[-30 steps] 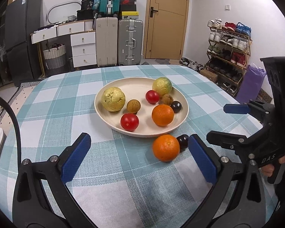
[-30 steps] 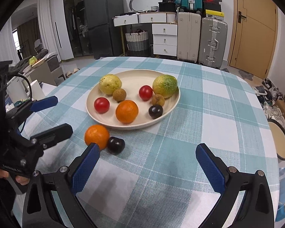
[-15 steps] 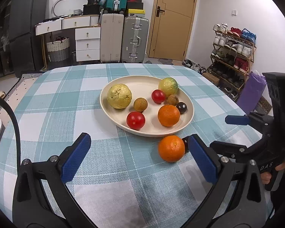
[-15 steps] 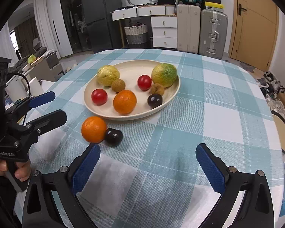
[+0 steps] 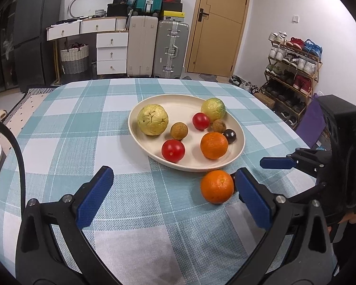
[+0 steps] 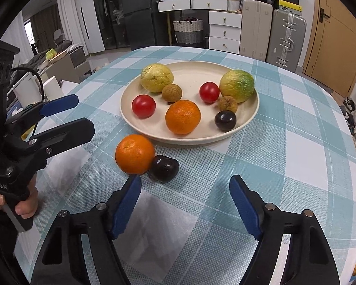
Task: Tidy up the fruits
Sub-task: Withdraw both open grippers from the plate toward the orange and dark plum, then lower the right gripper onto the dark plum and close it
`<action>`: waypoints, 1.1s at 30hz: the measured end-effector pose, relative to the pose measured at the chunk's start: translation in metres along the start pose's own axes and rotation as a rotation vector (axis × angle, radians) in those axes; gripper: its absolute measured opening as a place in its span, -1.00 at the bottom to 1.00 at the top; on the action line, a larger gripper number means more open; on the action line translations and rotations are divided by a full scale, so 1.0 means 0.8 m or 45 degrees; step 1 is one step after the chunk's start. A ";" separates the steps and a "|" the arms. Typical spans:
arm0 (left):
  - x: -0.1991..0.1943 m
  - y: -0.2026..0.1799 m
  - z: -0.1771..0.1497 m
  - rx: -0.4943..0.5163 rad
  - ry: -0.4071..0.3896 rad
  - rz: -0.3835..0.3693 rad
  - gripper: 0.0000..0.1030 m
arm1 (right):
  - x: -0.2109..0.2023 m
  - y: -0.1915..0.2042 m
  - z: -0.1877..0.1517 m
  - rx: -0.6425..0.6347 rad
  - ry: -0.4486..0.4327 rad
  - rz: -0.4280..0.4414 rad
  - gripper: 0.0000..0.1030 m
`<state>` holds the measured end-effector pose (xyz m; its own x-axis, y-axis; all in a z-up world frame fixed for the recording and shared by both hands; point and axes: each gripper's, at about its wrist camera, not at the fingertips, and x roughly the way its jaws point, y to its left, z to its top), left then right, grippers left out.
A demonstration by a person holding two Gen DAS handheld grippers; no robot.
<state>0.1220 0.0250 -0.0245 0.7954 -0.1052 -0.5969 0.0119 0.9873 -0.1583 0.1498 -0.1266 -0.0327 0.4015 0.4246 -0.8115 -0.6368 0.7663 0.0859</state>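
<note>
On the checked tablecloth (image 6: 296,156), left to right:

Left gripper (image 5: 173,197): jaws spread wide, nothing between them, hovering low over the cloth short of the plate; its right pad sits just beside the loose orange.

Loose orange (image 6: 134,154): on the cloth, just outside the plate's near rim, touching the dark plum on its right.

Loose dark plum (image 6: 164,168): on the cloth beside that orange, nearly hidden behind the pad in the left wrist view.

Plate (image 6: 249,116): cream, shallow, holding two yellow-green guavas (image 6: 157,78), two red tomatoes (image 6: 143,106), two brown longan-like fruits (image 6: 171,92), one orange (image 6: 183,116) and one dark plum (image 6: 225,120).

Right gripper (image 6: 185,204): jaws spread, empty, pointed at the cloth just short of the loose plum.

Step in hand: judged as the approach to the last two stray fruits; no grasp yet.

Next move calls for: easing one claw around a single fruit without nudging its touching neighbour, since both look likely to roll, then lifting it over the rim into a bare patch of the plate.
</note>
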 end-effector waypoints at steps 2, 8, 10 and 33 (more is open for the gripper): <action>0.000 0.000 0.000 0.000 0.000 0.003 0.98 | 0.005 0.002 0.002 -0.011 0.012 -0.012 0.46; 0.000 0.000 0.000 0.000 0.000 0.003 0.98 | 0.013 0.004 0.005 -0.033 0.023 -0.056 0.39; 0.000 0.001 0.000 -0.002 -0.001 0.004 0.98 | 0.014 0.005 0.006 -0.033 0.024 -0.051 0.36; 0.003 0.004 0.000 -0.006 0.001 0.012 0.98 | 0.026 0.021 0.020 -0.071 0.015 -0.009 -0.35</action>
<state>0.1236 0.0283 -0.0267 0.7948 -0.0964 -0.5992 0.0016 0.9876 -0.1567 0.1582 -0.0973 -0.0392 0.3986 0.4136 -0.8185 -0.6697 0.7411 0.0484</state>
